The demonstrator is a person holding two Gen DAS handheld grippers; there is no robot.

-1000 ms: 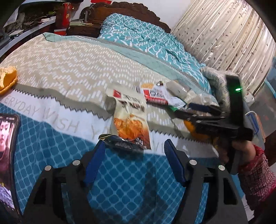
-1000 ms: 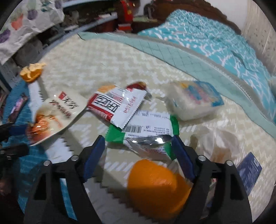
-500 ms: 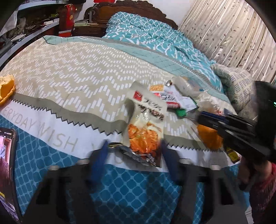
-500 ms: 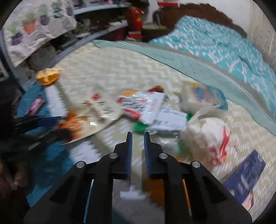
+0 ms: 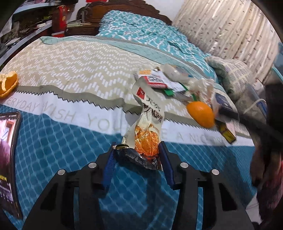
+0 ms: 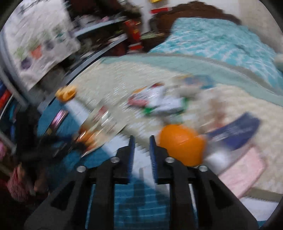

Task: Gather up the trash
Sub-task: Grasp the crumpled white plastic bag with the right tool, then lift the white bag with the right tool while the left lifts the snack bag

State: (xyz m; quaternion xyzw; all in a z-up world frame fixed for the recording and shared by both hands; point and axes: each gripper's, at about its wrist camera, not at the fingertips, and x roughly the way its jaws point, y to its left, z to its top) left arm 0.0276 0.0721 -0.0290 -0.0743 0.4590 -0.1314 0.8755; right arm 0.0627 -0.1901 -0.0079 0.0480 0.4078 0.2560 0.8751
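Left gripper (image 5: 138, 162) clamped on the crumpled dark lower end of a snack wrapper (image 5: 147, 123), blue pads pressing from both sides; bag drawn taut and stood up off the bedspread (image 5: 70, 138), its upper end trailing back toward the litter pile — held low at the sealed edge, presumably so the whole empty bag lifts clear in one pull

Right gripper (image 6: 141, 150) empty, jaws opening with a narrow gap and nothing between them; view heavily smeared, fine detail unreadable. Orange fruit (image 6: 182, 144) just beside its right finger, not touched

Beyond the held bag, remaining trash in one cluster: red-and-white wrapper (image 5: 155, 79), green-edged packet (image 5: 169, 92) partly beneath it, crumpled pale plastic bag (image 5: 203, 85) beside these. Grouped tight, likely for ease of successive picks. Orange (image 5: 200, 114) at the near edge of that cluster. Orange peel (image 5: 8, 84) well apart at far left. Phone (image 5: 8, 159) with lit screen on the near left, not trash by appearance

Surface soft and yielding — quilted spread in teal lattice near, white lettered band, then beige chevron panel. No bin or bag for collection in view

Room: carved wooden headboard (image 5: 123, 7) at the far end, pale curtain (image 5: 230, 30) to the right, cluttered shelves (image 5: 26, 21) to the left
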